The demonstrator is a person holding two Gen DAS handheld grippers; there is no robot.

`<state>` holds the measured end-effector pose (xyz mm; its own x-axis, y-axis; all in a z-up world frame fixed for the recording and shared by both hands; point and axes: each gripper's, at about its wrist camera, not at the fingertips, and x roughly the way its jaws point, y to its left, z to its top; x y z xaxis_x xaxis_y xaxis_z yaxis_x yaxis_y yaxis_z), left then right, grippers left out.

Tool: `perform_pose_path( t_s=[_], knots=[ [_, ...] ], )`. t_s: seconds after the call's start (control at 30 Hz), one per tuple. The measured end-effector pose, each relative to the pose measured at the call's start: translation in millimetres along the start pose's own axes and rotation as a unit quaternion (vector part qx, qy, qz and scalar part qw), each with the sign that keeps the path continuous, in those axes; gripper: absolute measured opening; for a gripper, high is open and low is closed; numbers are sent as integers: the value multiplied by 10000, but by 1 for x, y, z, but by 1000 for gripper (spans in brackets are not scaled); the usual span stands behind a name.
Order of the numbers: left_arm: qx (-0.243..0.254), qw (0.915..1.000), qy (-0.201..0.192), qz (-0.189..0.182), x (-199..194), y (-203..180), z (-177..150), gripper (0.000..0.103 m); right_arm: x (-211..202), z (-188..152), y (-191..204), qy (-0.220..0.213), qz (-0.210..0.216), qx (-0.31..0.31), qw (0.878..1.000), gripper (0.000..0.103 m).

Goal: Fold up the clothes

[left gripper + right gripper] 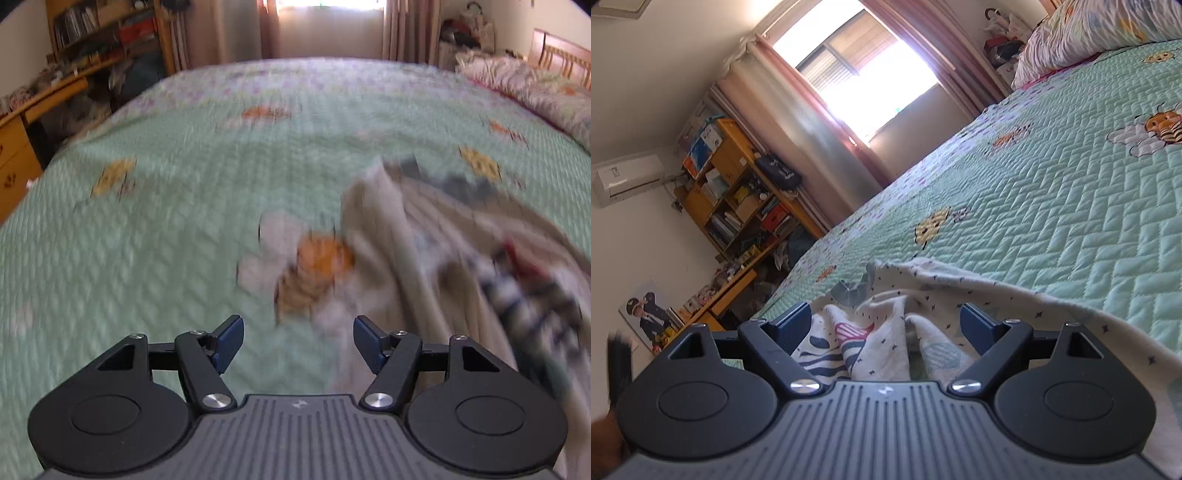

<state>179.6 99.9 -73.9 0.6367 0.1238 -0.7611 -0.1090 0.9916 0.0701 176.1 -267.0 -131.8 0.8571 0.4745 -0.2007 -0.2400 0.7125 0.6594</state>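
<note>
The landmark is the bed, covered by a green quilted bedspread (pixel 155 229) printed with bees and flowers. The left gripper (pixel 298 341) hangs over the bedspread, angled down at it, with its blue-padded fingers (pixel 229 341) standing well apart and nothing between them; only the quilt and a blurred bee motif show through the gap. The left wrist view is smeared by motion blur. The garment (pixel 443 258), a cream cloth with small dark specks and a striped navy and pink print, lies crumpled on the bed to the right of the left gripper, just beside its right finger; whether it touches that finger cannot be told through the blur. The right gripper (pixel 886 325) sits low over the same garment (pixel 886 343) near the bed's near edge, pointing almost level across the bed. Its jaws are spread wide, and bunched folds of the cloth rise in the gap between them; the left pad (pixel 792 325) appears to lie against the cloth, the right pad stands clear of it, and no grip is evident. Beyond the bed's far side stand a curtained window (pixel 871 74) and a wooden bookshelf (pixel 735 192). A floral pillow (pixel 1100 33) rests at the bed's head end.
</note>
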Motion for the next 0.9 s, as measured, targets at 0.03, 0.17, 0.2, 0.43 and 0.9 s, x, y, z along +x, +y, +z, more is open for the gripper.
perform_pose_path(
  t_s=[0.03,0.17,0.2,0.43,0.9],
  knots=[
    [66,10000,51,32,-4,-2,-9,74,-3,0,1,-54,21,0,10000,88],
    [305,9990,126,306,-12,-5,-27,78,-11,2,4,-150,128,-33,9998,88],
    [375,9985,101,393,-14,-5,-29,80,-13,2,5,-160,156,-45,9997,88],
    [-197,9995,174,194,-11,3,-35,84,-10,3,-1,-125,95,42,9999,88],
    [66,9948,313,-971,-23,-9,-44,28,-3,3,-11,-72,-100,268,9996,88]
  ],
)
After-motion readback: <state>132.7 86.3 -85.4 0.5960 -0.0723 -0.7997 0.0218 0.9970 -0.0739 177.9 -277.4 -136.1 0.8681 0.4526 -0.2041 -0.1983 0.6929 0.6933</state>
